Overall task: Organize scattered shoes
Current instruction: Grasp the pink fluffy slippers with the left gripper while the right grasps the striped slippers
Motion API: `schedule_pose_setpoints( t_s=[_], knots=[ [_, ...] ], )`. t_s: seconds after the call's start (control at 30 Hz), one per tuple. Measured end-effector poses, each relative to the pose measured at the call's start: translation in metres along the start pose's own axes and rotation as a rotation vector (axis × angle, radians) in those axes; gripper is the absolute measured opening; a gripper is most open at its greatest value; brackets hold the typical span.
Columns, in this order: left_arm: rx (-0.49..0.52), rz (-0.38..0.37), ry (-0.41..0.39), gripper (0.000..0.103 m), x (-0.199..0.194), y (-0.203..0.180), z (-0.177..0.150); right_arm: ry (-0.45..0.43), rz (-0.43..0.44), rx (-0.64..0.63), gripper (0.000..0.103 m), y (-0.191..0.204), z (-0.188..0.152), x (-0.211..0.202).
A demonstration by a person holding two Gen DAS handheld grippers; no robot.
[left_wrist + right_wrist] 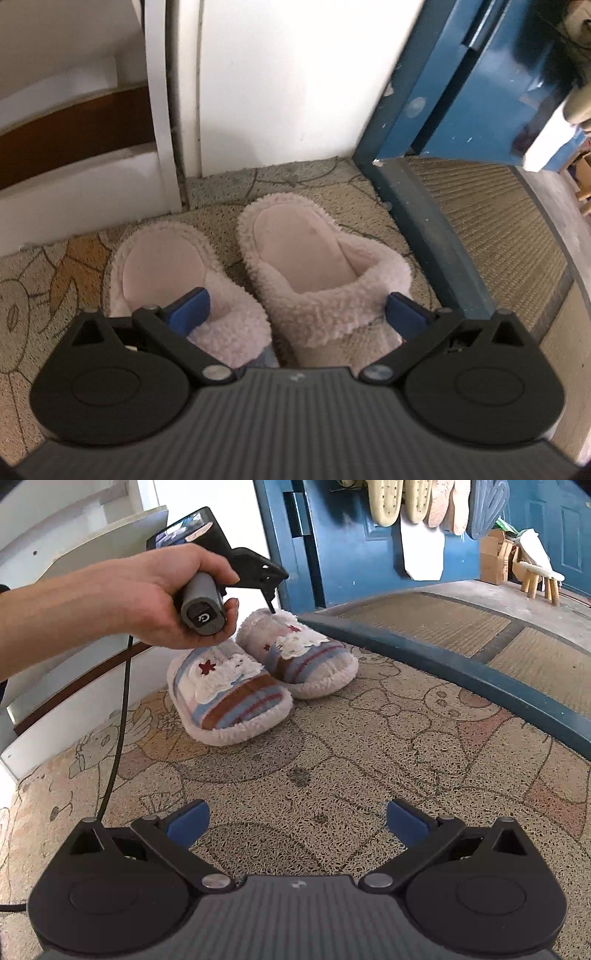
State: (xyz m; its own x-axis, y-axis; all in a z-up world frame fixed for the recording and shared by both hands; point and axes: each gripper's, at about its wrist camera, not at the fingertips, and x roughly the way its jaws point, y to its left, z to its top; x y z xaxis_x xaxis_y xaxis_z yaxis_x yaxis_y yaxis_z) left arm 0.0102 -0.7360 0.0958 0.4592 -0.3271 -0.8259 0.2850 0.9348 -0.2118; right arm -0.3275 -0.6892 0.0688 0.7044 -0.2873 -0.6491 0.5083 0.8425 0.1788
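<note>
Left gripper over the slipper pair, jaws wide; right gripper idle.

The left gripper [297, 306] hovers above the two fleecy pink slippers [325, 266], which lie side by side on the patterned mat [332, 746], heels toward the white wall [277, 92]. Its jaws stand wide and grip nothing; one blue pad [188, 304] sits over the left slipper, the other just outside the right slipper's collar. The right gripper [295, 823] is also spread wide and empty, well apart from the pair. Judged step: aligning the pair. Recommended: nudge the nearer slipper level with its mate, keep them parallel, and avoid snagging the fleece.
</note>
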Motion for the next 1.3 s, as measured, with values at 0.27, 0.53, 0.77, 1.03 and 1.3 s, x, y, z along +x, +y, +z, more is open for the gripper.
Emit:
schedule_pose_setpoints(
  t_s=[0.27, 0.53, 0.77, 1.03, 1.3],
  knots=[
    [-0.168, 0.016, -0.033, 0.103, -0.002, 0.009, 0.005, 0.024, 0.008, 0.040, 0.103, -0.002, -0.008, 0.003],
    [-0.256, 0.092, -0.038, 0.103, 0.006, 0.011, 0.008, 0.037, 0.011, 0.063, 0.103, -0.002, -0.012, -0.001],
    [-0.266, 0.103, 0.013, 0.093, 0.024, 0.011, 0.012, 0.028, 0.018, 0.100, 0.103, -0.002, -0.012, -0.006],
    [-0.309, 0.126, 0.135, 0.076, 0.025, 0.016, 0.020, 0.027, 0.011, 0.157, 0.103, -0.005, -0.015, -0.010],
    [-0.199, 0.083, 0.187, 0.032, 0.034, 0.012, 0.018, 0.016, 0.005, 0.179, 0.103, -0.003, -0.012, -0.018]
  ],
)
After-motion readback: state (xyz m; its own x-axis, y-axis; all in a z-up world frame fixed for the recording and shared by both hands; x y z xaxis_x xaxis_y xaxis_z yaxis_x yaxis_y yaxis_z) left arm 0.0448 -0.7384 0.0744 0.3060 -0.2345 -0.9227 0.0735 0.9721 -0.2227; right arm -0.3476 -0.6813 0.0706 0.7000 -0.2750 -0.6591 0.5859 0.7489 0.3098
